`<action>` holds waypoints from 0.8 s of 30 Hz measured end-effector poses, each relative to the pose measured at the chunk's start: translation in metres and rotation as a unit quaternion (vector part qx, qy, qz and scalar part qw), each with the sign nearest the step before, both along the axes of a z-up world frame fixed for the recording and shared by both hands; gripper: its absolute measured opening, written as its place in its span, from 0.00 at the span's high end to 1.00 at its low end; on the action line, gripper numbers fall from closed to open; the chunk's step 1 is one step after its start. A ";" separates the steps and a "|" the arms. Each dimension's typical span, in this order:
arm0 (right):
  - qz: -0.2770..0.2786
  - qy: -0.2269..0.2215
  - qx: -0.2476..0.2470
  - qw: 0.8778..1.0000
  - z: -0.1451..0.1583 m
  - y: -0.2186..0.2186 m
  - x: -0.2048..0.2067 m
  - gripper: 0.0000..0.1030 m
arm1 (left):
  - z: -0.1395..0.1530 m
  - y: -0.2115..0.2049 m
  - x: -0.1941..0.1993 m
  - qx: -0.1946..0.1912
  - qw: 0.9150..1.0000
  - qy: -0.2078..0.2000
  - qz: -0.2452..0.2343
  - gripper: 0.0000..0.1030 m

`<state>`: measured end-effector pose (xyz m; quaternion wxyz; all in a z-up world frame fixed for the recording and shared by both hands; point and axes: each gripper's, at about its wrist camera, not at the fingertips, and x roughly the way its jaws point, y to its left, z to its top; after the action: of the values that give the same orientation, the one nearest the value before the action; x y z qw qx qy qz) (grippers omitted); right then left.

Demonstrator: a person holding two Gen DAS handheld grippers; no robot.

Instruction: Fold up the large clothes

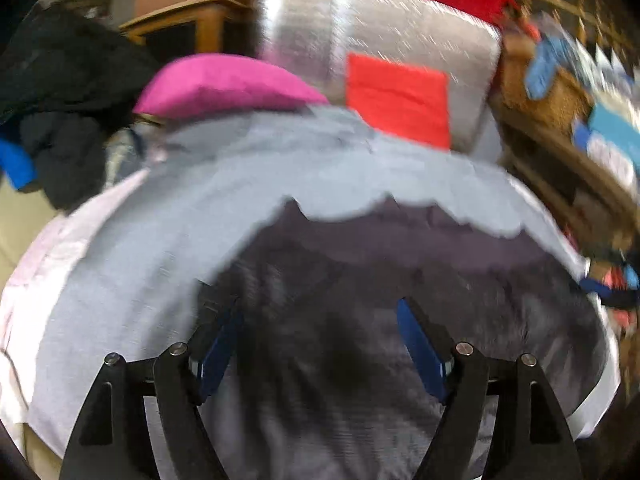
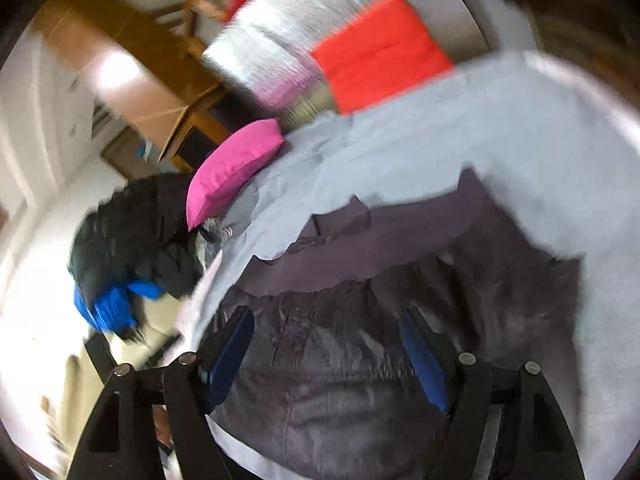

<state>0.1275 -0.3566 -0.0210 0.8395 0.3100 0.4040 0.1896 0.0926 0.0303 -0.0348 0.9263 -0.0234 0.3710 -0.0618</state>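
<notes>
Dark garment looks soft, bulky, floppy on the bed; both grippers spread wide, empty—pinch hem corners.

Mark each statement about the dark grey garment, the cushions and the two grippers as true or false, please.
1. The dark grey garment lies on a light grey sheet. True.
2. The left gripper is shut on the garment. False: its jaws stand wide apart, with nothing between them.
3. A pink cushion lies beyond the garment. True.
4. The right gripper is open. True.
5. The orange-red square cushion rests on top of the dark grey garment. False: it leans against a silver bolster behind the sheet, apart from the garment.
6. The black pile with blue cloth lies to the right of the garment. False: it is at the left.
</notes>
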 end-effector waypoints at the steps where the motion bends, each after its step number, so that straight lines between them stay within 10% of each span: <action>1: -0.023 0.024 0.014 0.999 -0.017 -0.012 0.009 0.24 | -0.014 -0.009 0.005 0.015 1.000 0.018 -0.004 0.23; 3: -0.079 0.077 0.030 0.994 -0.053 -0.040 0.015 0.25 | -0.050 -0.022 0.018 0.051 0.995 0.084 -0.011 0.21; 6: -0.123 0.105 0.056 0.985 -0.082 -0.062 -0.001 0.31 | -0.054 -0.028 0.019 0.070 0.995 0.072 -0.012 0.19; 12: -0.092 0.044 -0.035 0.994 -0.033 -0.034 -0.020 0.28 | -0.012 -0.030 0.004 0.036 0.999 0.023 0.009 0.20; 19: 0.023 -0.003 0.039 0.999 -0.011 0.045 -0.038 0.27 | -0.025 -0.075 0.004 0.034 0.999 0.038 -0.010 0.19; 24: -0.006 0.106 0.059 0.993 -0.084 0.049 -0.020 0.25 | -0.061 -0.086 0.015 0.069 0.994 0.080 -0.006 0.16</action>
<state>0.1072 -0.3076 -0.1048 0.7736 0.3799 0.4764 0.1739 0.1074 -0.0558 -0.0961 0.8925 0.0378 0.4478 -0.0397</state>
